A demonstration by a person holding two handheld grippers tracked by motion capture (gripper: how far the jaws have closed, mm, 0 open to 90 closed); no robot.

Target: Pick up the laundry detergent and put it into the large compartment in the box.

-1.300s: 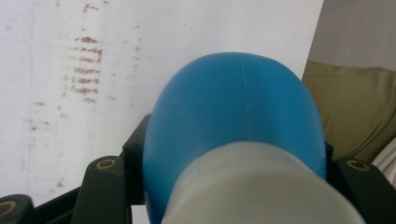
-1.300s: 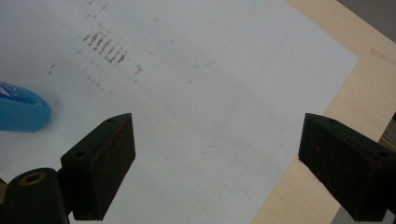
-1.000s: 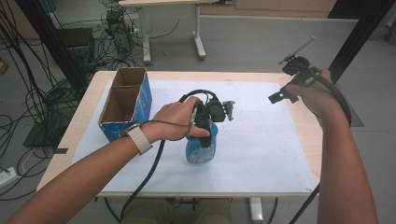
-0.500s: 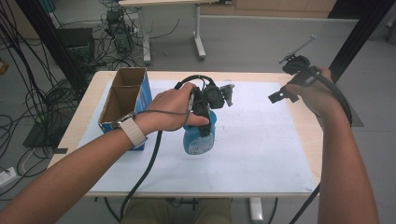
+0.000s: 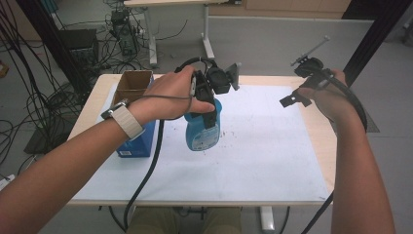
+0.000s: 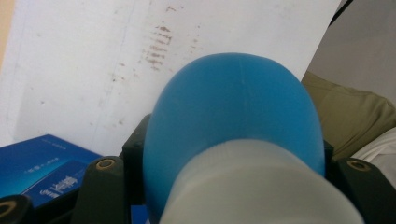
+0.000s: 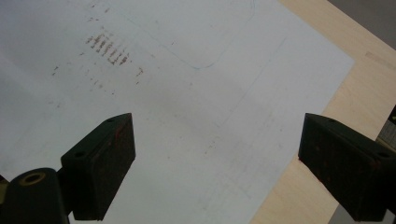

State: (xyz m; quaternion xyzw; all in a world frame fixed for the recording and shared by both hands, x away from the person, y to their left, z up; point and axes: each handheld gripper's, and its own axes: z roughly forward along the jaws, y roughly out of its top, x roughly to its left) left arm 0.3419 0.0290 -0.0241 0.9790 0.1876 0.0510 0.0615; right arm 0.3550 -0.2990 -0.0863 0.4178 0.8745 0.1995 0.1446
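The left gripper [image 5: 210, 105] is clamped on the neck of the blue bottle [image 5: 200, 130], which hangs upright below it, clear of the white sheet [image 5: 263, 146], its long axis straight down from the jaws. The open cardboard box [image 5: 130, 84] stands just to the bottle's left (nearer this hand by far), so I'd guess the carry goes that way. The right gripper [image 5: 297, 97] hovers well apart at the table's right edge, jaws wide and holding nothing.

High view: overhead, facing forward-down on worktop [image 5: 292, 187]. Gripper views: close, looking down; all share white sheet [image 7: 187, 116].
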